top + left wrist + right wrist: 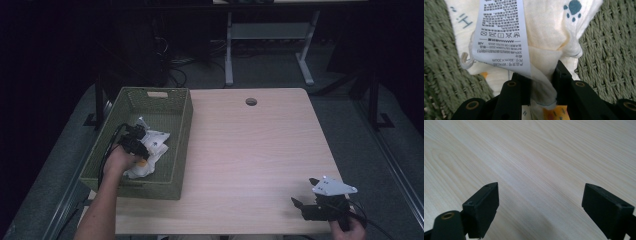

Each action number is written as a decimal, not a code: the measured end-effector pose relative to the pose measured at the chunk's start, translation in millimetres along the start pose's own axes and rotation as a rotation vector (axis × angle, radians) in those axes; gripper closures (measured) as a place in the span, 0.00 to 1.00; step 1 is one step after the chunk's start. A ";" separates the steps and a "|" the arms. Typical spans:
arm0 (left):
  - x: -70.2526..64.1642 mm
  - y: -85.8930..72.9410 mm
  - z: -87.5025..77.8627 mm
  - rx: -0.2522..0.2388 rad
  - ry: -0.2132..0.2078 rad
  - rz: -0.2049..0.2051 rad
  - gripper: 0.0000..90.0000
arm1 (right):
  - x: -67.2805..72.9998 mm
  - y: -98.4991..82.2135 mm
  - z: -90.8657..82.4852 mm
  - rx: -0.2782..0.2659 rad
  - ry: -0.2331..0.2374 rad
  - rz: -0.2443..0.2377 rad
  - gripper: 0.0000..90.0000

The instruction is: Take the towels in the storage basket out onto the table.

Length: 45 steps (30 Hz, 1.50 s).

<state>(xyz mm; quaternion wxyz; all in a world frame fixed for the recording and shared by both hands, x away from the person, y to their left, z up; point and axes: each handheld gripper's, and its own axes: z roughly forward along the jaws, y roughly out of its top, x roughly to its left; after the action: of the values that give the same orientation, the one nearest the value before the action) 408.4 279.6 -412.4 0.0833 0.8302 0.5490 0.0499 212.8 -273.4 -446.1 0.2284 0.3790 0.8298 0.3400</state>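
Observation:
A cream cloth (150,150) with blue paw prints and orange patches lies crumpled inside the green woven basket (175,107) at the table's left. My left gripper (141,144) reaches into the basket and is shut on a fold of the cloth (541,45), pinched between both black jaws. A white care label (499,32) hangs from the cloth just above the jaws. My right gripper (306,192) rests near the table's front right corner, held by a hand, its jaws wide apart over bare wood (536,170) with nothing between them.
The light wooden table (250,150) has a round cable hole (251,101) near its far edge. The basket's walls (609,55) stand close around the left gripper. Beyond the table are dark floor, cables and a white desk frame (270,40).

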 end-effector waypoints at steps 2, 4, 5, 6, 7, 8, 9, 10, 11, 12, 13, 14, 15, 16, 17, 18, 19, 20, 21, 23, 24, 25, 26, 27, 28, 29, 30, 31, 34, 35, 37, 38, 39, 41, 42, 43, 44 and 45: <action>2.2 -1.5 -6.4 -0.028 -0.010 -0.010 0.81 | -0.7 -0.4 -0.3 0.000 0.000 -0.004 0.15; 5.7 -4.0 -13.6 -0.064 -0.026 -0.020 0.81 | -1.1 -0.5 -0.7 -0.007 -0.002 -0.005 0.15; 6.9 -5.7 -17.0 -0.077 -0.041 -0.024 0.81 | -1.2 -0.5 -0.9 -0.008 -0.003 -0.005 0.15; 8.3 -7.5 -20.0 -0.090 -0.049 -0.025 0.81 | -1.0 -0.5 -0.9 -0.008 -0.005 -0.005 0.15; 8.3 -7.5 -20.0 -0.090 -0.049 -0.025 0.81 | -0.8 -0.3 -0.7 -0.007 -0.005 -0.006 0.15; 9.8 -9.4 -23.3 -0.101 -0.054 -0.026 0.81 | -0.8 -0.3 -0.7 -0.007 -0.005 -0.006 0.15; 11.1 -12.1 -26.9 -0.120 -0.067 -0.039 0.81 | 0.0 -0.1 -0.5 -0.003 -0.004 -0.001 0.16; 13.5 -15.5 -32.1 -0.146 -0.082 -0.047 0.81 | 0.5 0.1 -0.1 -0.004 -0.004 -0.004 0.15; 15.1 -17.2 -35.1 -0.161 -0.093 -0.049 0.81 | 0.7 0.3 -0.5 -0.002 -0.006 -0.007 0.15; 15.9 -18.8 -38.1 -0.176 -0.100 -0.055 0.81 | 0.7 0.3 -0.5 -0.005 -0.007 -0.010 0.15; 16.3 -20.6 -40.8 -0.195 -0.107 -0.058 0.81 | 1.1 0.5 -1.0 -0.006 -0.009 -0.006 0.15; 16.6 -22.2 -43.5 -0.210 -0.121 -0.060 0.81 | 1.0 0.6 -1.1 -0.007 -0.009 -0.004 0.15; 16.7 -23.6 -46.0 -0.221 -0.135 -0.054 0.81 | 0.5 0.6 -1.0 -0.007 -0.010 -0.005 0.15; 16.7 -25.0 -48.6 -0.235 -0.146 -0.053 0.81 | 0.2 0.4 -0.7 -0.003 -0.010 -0.003 0.15; 16.4 -26.5 -51.2 -0.250 -0.158 -0.055 0.81 | -0.1 0.3 -0.3 -0.003 -0.010 -0.002 0.15; 16.5 -27.9 -53.5 -0.265 -0.175 -0.049 0.81 | -0.2 0.2 -0.3 -0.004 -0.010 -0.001 0.15; 16.2 -29.3 -55.6 -0.283 -0.188 -0.047 0.81 | -0.1 0.2 -0.7 -0.002 -0.010 -0.002 0.15; 15.7 -30.7 -57.4 -0.300 -0.203 -0.052 0.81 | 0.1 0.3 -1.0 -0.003 -0.011 -0.002 0.15; 15.7 -30.7 -57.4 -0.300 -0.203 -0.052 0.81 | 0.2 0.4 -1.3 -0.005 -0.012 -0.001 0.15; 15.2 -34.2 -60.2 -0.336 -0.235 -0.051 0.81 | 0.2 0.7 -1.4 -0.010 -0.014 -0.004 0.15; 15.2 -35.1 -61.0 -0.342 -0.240 -0.052 0.81 | 0.2 0.9 -1.2 -0.010 -0.014 -0.002 0.15; 15.2 -35.1 -61.0 -0.342 -0.240 -0.052 0.81 | 0.2 0.9 -0.9 -0.009 -0.013 -0.002 0.15; 15.7 -36.7 -61.9 -0.359 -0.261 -0.056 0.81 | 0.2 1.0 -0.7 -0.008 -0.013 -0.004 0.16; 15.7 -36.7 -61.9 -0.359 -0.261 -0.056 0.81 | 0.0 0.9 -0.6 -0.008 -0.014 -0.006 0.15; 16.5 -38.2 -63.3 -0.373 -0.264 -0.063 0.81 | 0.3 1.0 -1.1 -0.007 -0.014 -0.002 0.15; 16.6 -38.8 -63.9 -0.378 -0.265 -0.064 0.81 | 0.1 1.0 -1.4 -0.011 -0.016 -0.005 0.16; 16.9 -39.6 -64.6 -0.381 -0.268 -0.063 0.81 | 0.2 1.1 -2.0 -0.010 -0.016 -0.001 0.15; 17.2 -40.2 -65.3 -0.387 -0.274 -0.064 0.81 | 0.0 1.0 -2.1 -0.011 -0.018 0.001 0.15; 17.3 -41.6 -68.0 -0.409 -0.292 -0.067 0.81 | -0.8 1.0 -1.8 -0.011 -0.020 0.007 0.16; 17.3 -42.0 -69.3 -0.419 -0.303 -0.070 0.81 | -1.1 1.0 -1.6 -0.011 -0.021 0.006 0.16; 17.3 -42.8 -71.4 -0.436 -0.331 -0.076 0.81 | -1.2 1.0 -1.7 -0.011 -0.022 0.007 0.16; 17.1 -43.2 -72.5 -0.449 -0.349 -0.081 0.81 | -1.4 1.0 -1.7 -0.012 -0.021 0.007 0.15; 16.6 -43.5 -73.4 -0.453 -0.359 -0.082 0.81 | -1.5 1.0 -1.6 -0.011 -0.021 0.008 0.15; 15.4 -43.8 -74.9 -0.452 -0.368 -0.071 0.81 | -1.6 0.8 -1.1 -0.007 -0.021 0.011 0.15; 15.5 -44.0 -75.4 -0.446 -0.363 -0.064 0.81 | -1.5 0.8 -0.9 -0.006 -0.021 0.012 0.15; 14.9 -44.1 -75.7 -0.451 -0.365 -0.068 0.81 | -1.4 0.9 -0.7 -0.007 -0.021 0.009 0.15; 14.9 -44.5 -76.2 -0.457 -0.369 -0.067 0.81 | -1.3 1.1 -0.7 -0.007 -0.022 0.007 0.15; 14.8 -44.9 -76.7 -0.461 -0.373 -0.064 0.81 | -1.1 1.3 -0.7 -0.008 -0.022 0.005 0.16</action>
<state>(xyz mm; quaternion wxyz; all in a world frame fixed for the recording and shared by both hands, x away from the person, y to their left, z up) 360.3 316.8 -345.9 0.3705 0.7665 0.5243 0.0170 213.6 -274.0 -444.5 0.2383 0.3841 0.8248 0.3396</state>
